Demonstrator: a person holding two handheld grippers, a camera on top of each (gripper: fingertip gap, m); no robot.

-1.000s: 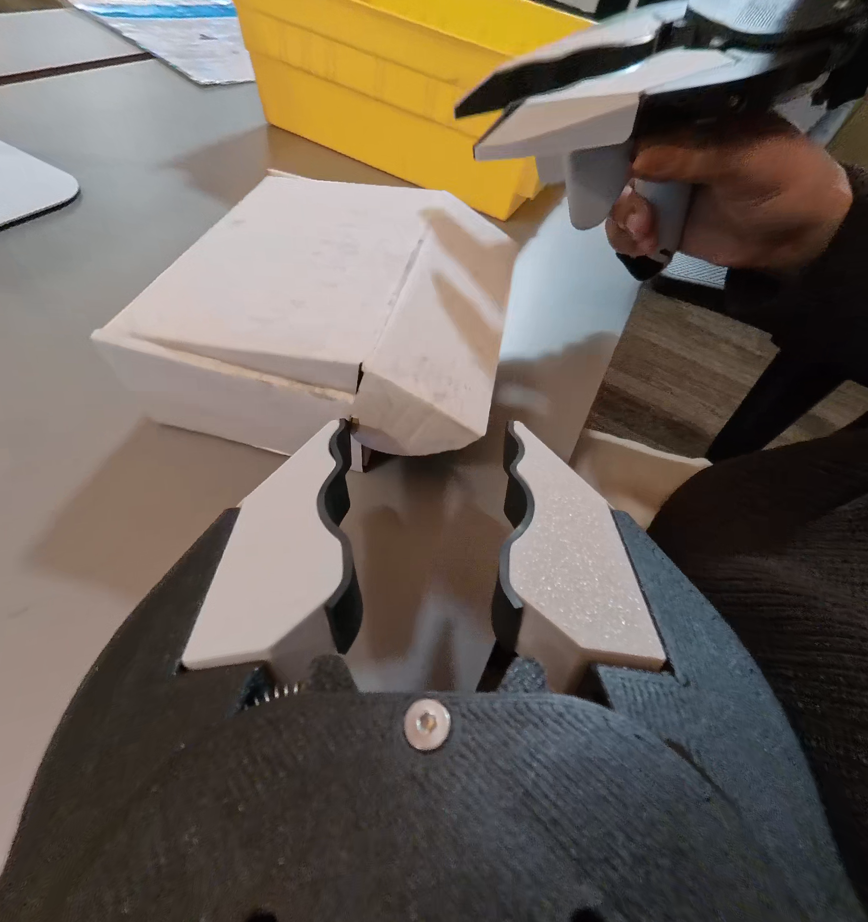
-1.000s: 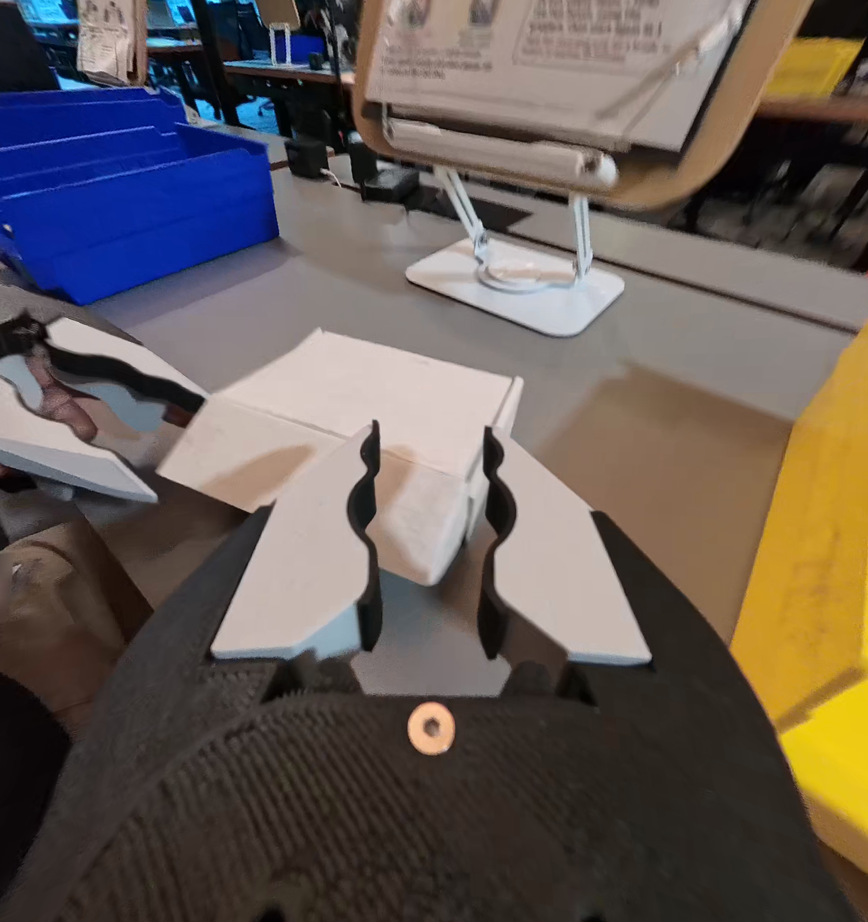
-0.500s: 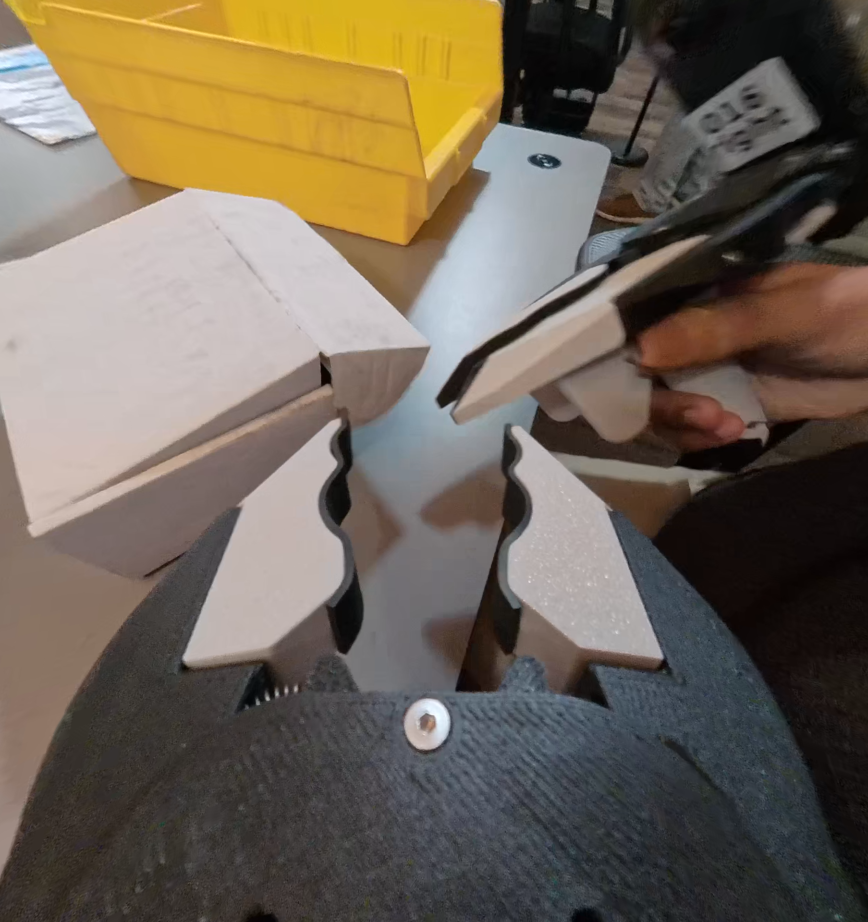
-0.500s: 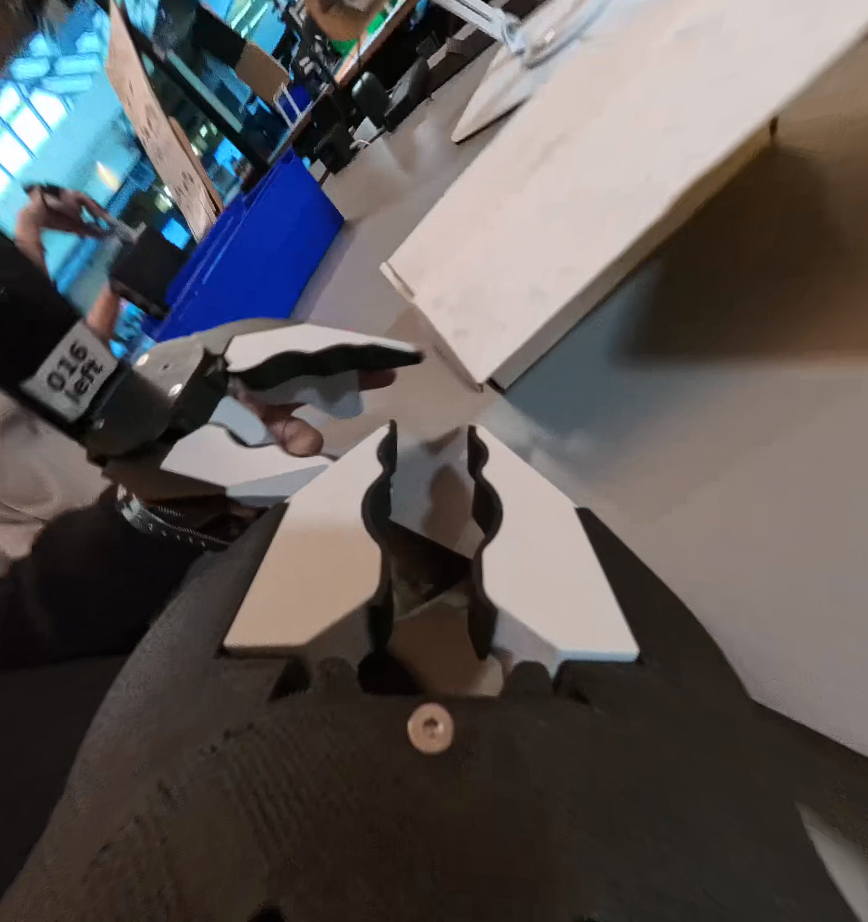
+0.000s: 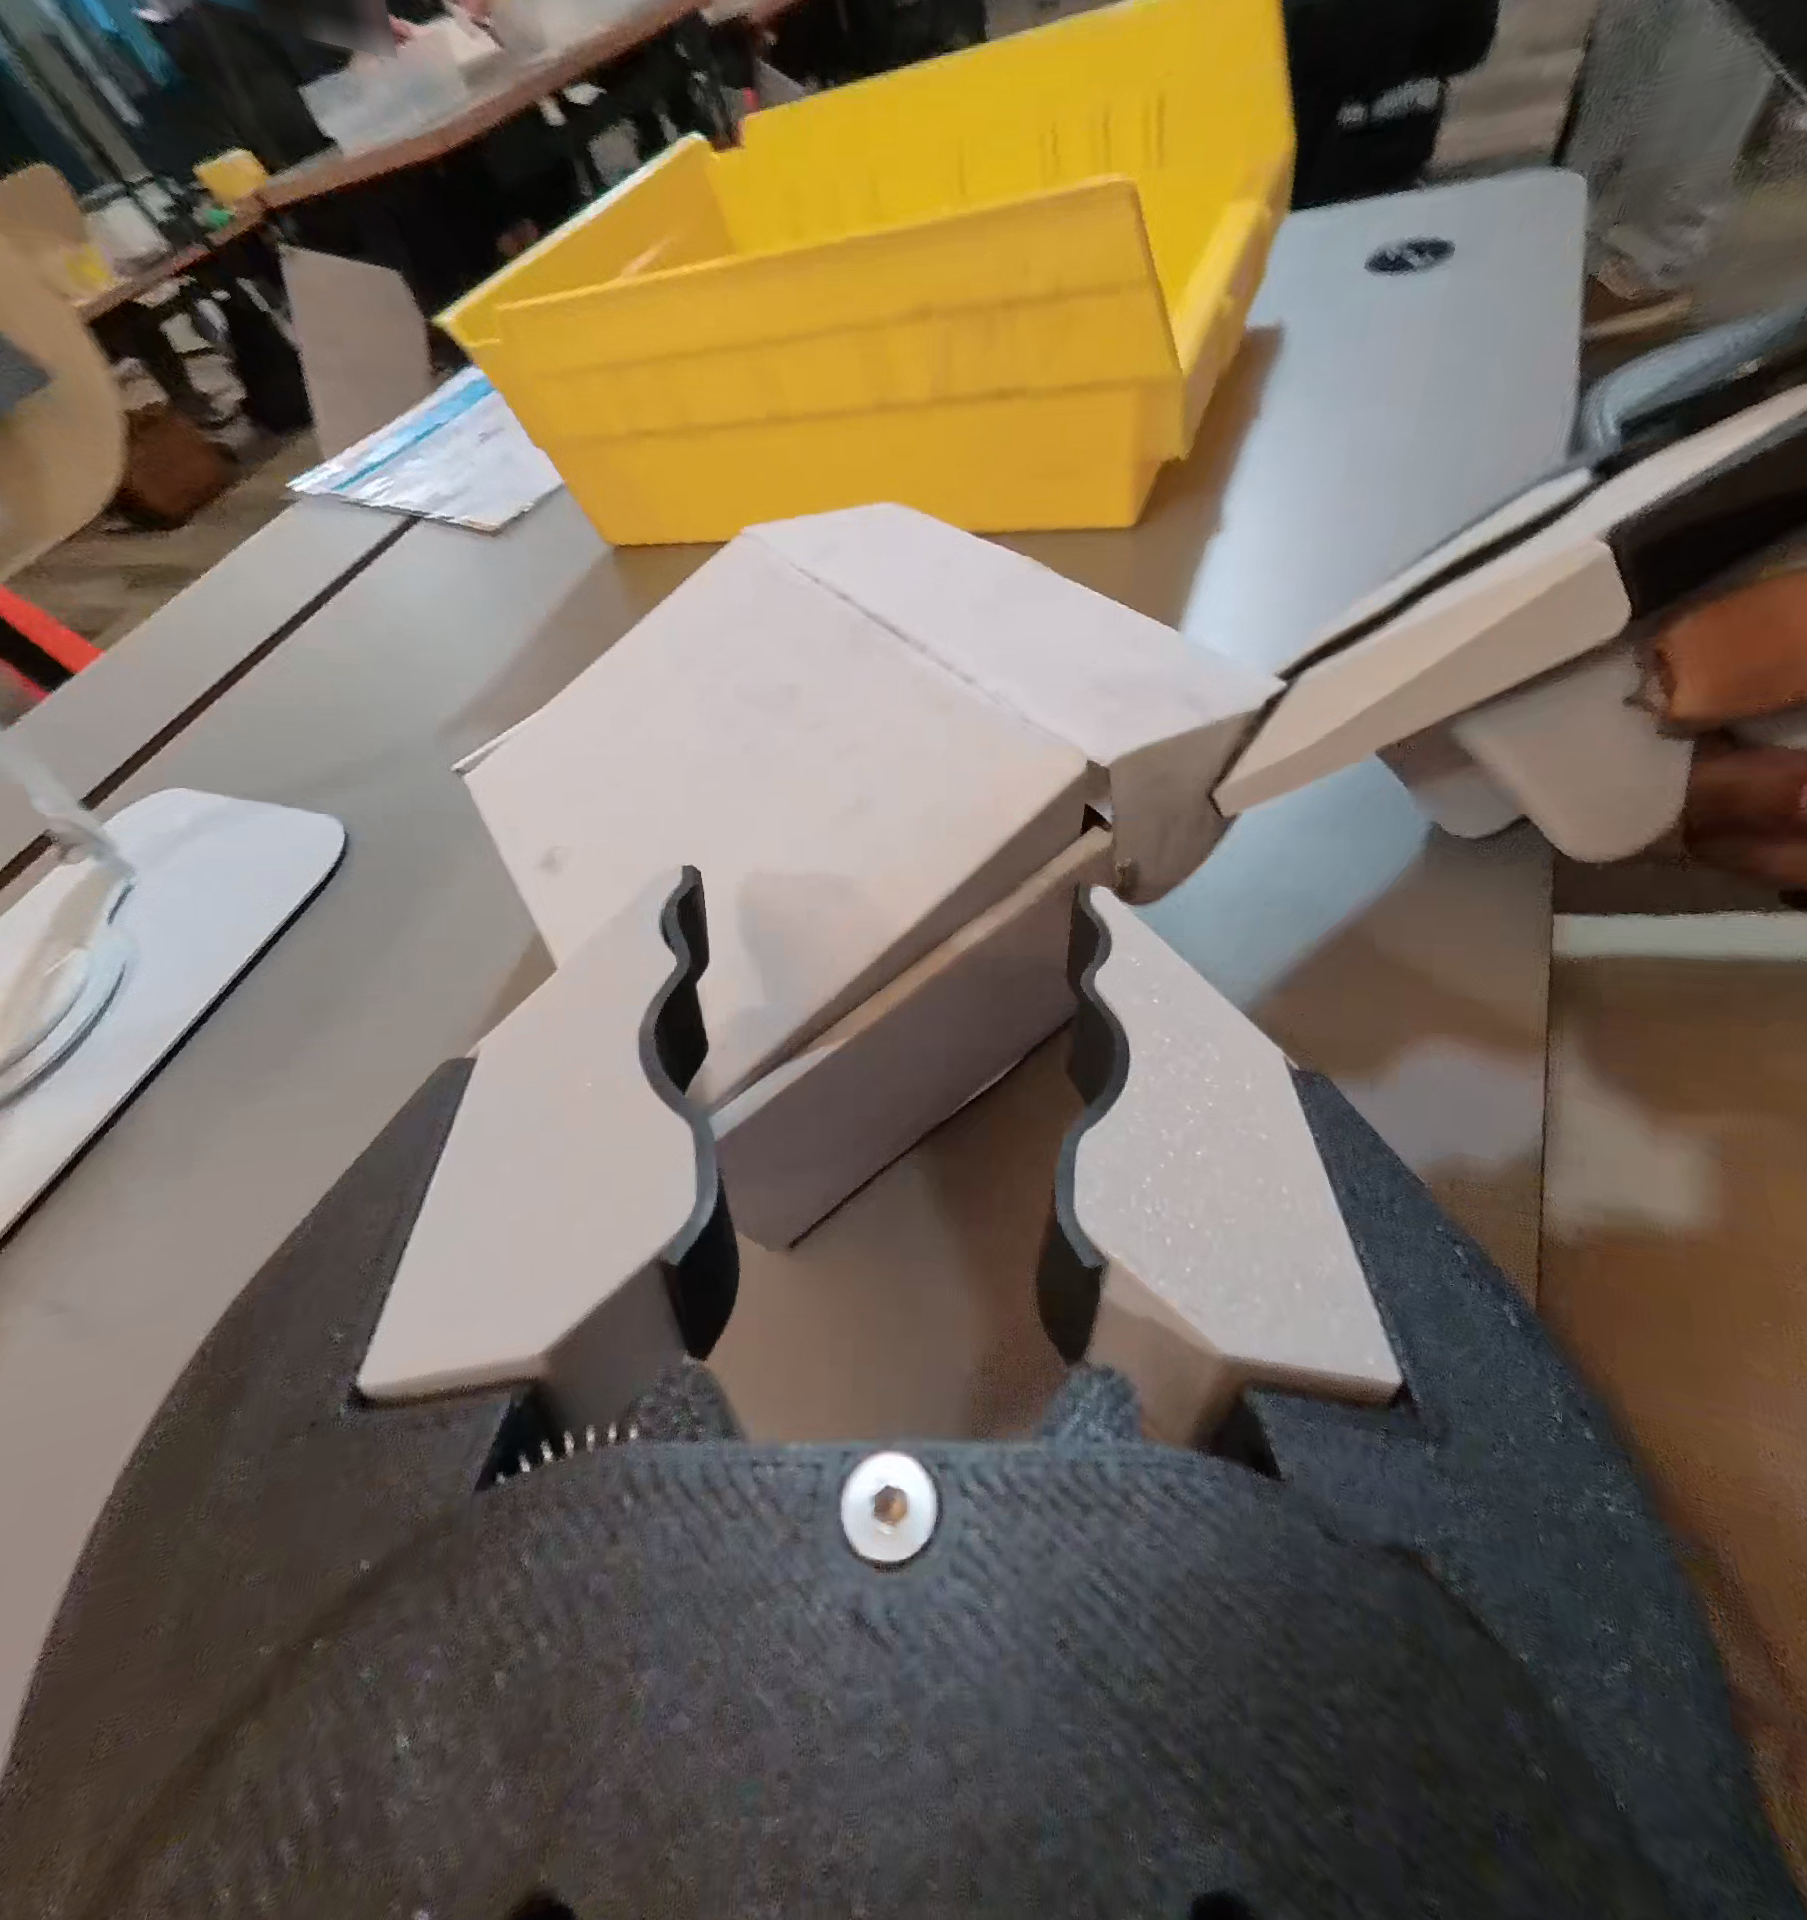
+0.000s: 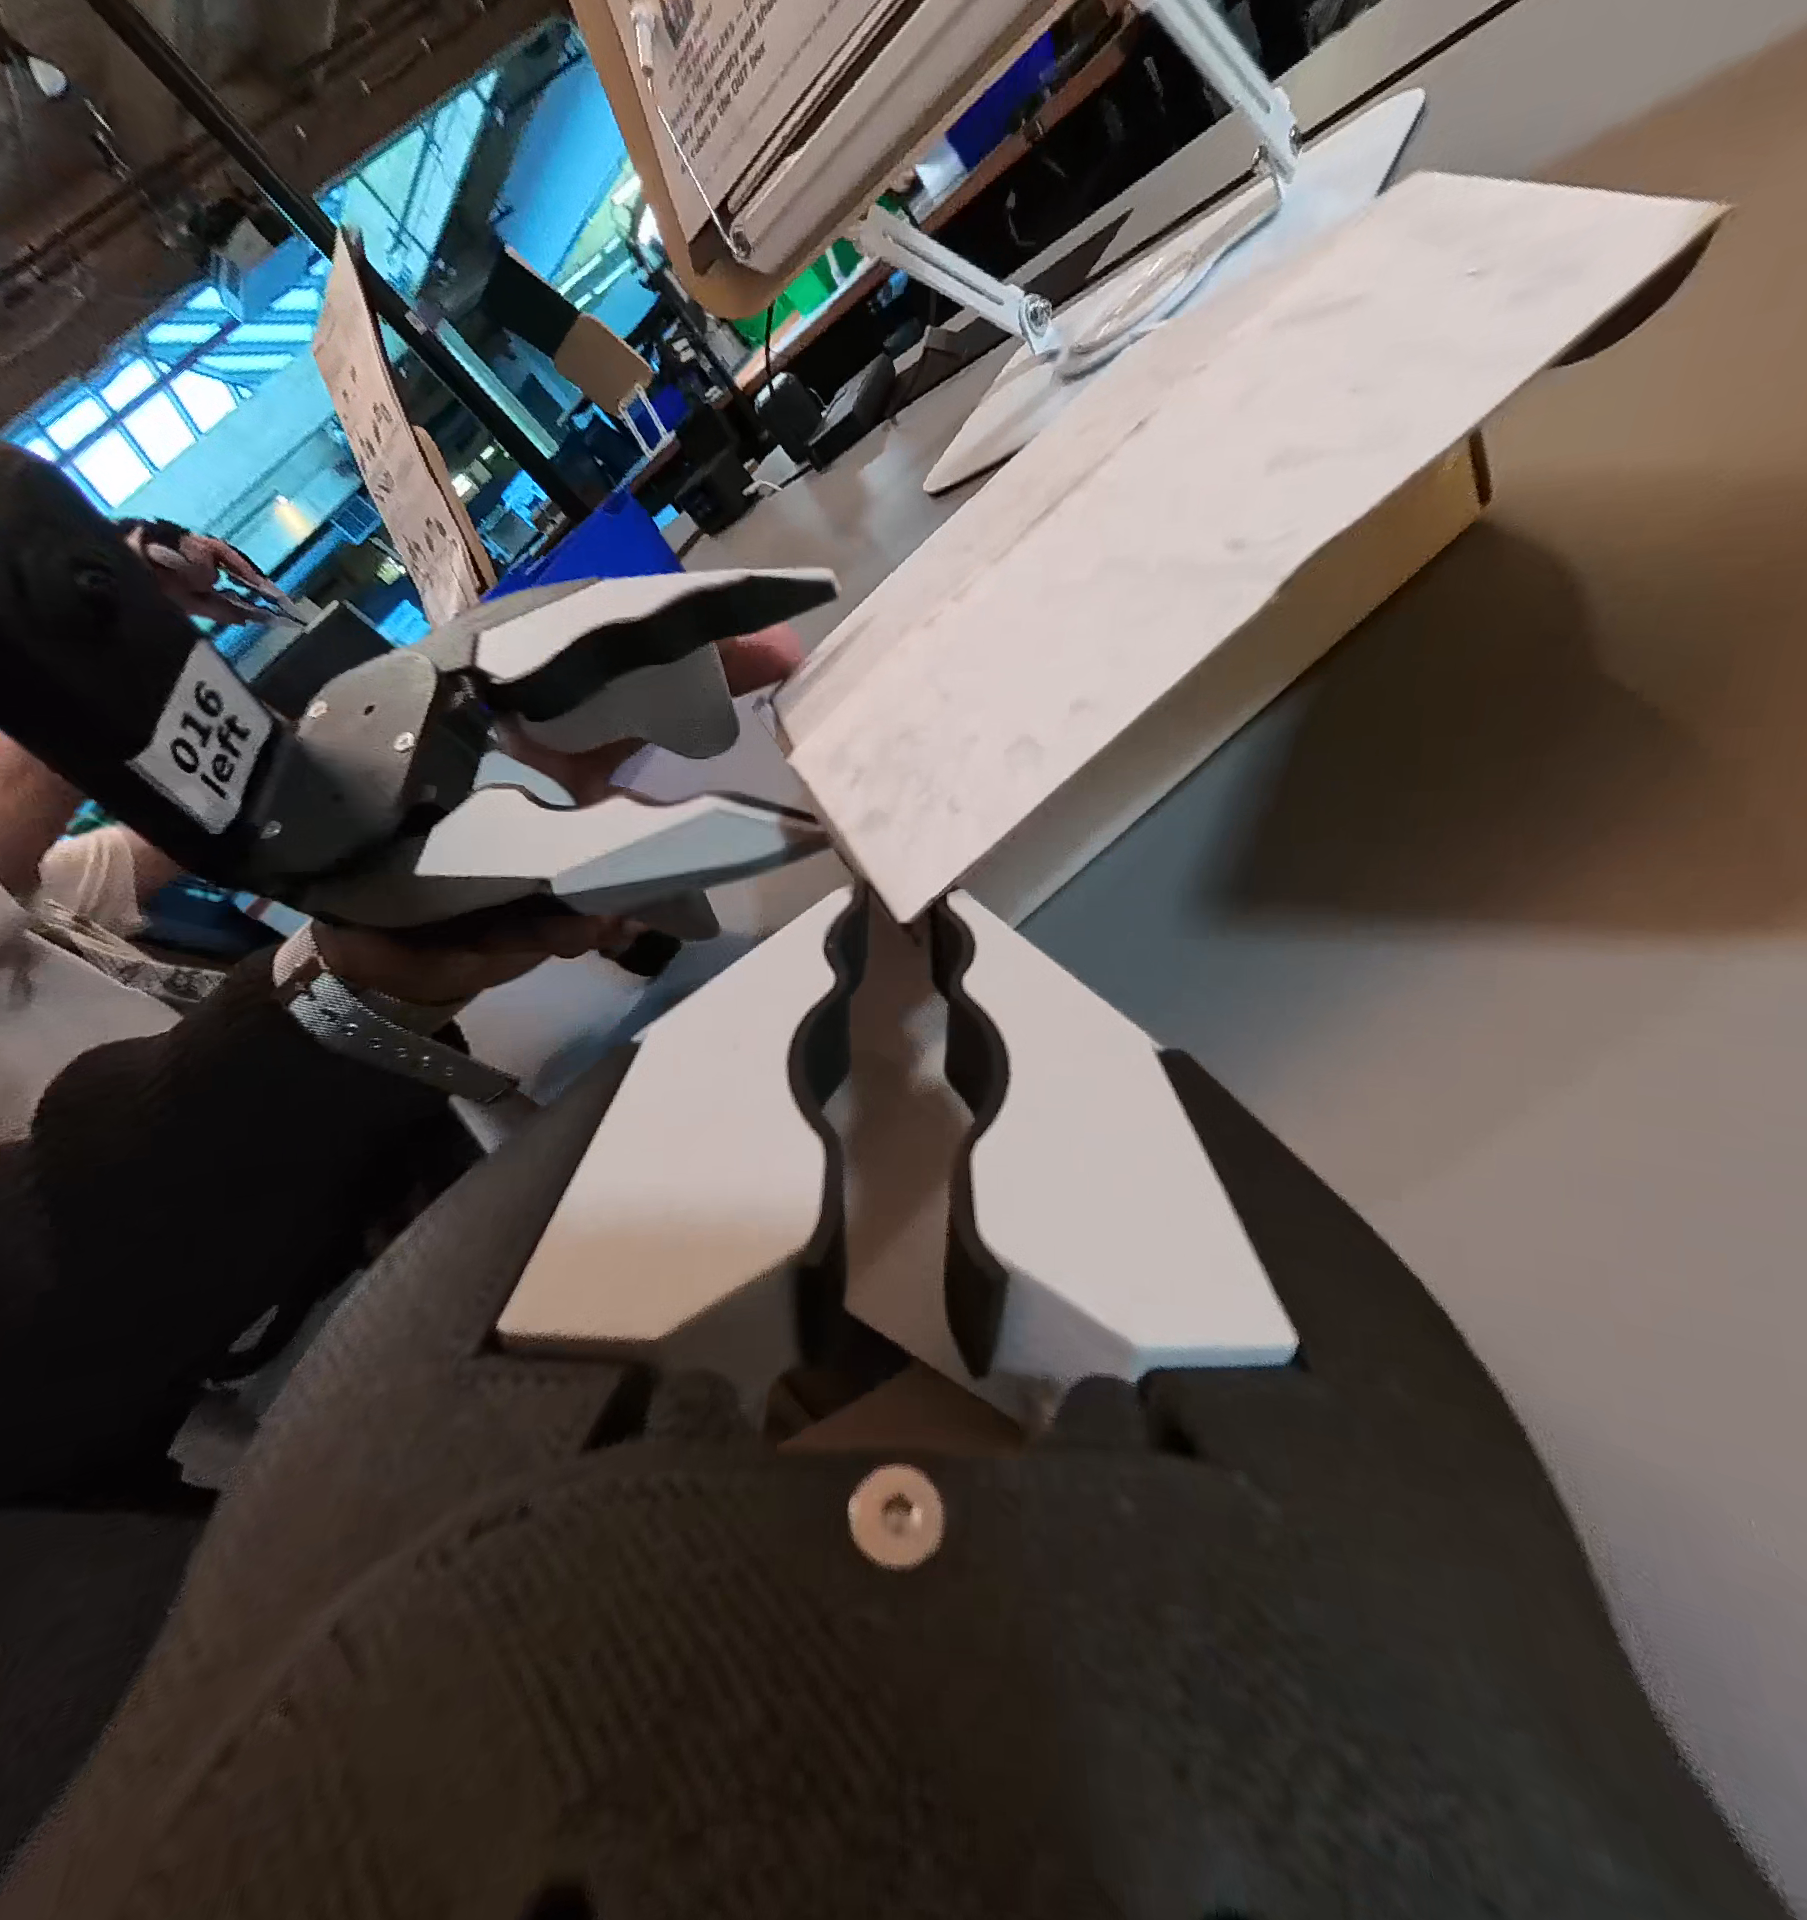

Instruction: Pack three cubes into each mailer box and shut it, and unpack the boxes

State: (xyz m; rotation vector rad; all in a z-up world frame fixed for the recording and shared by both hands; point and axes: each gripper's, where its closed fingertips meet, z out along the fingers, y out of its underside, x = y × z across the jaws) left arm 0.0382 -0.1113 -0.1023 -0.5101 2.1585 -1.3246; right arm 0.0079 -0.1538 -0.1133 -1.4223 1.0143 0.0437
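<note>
Right tongs (image 6: 894,920) pressed together on the front flap (image 5: 1153,821) of the white mailer box (image 5: 774,748), pinching its corner; left tongs (image 5: 883,961) spread, empty, the near corner of the box between their tips. The box sits on the grey table (image 5: 286,665), lid down. Behind the box a yellow bin (image 5: 878,343); left of the box a white stand base (image 5: 151,935).
</note>
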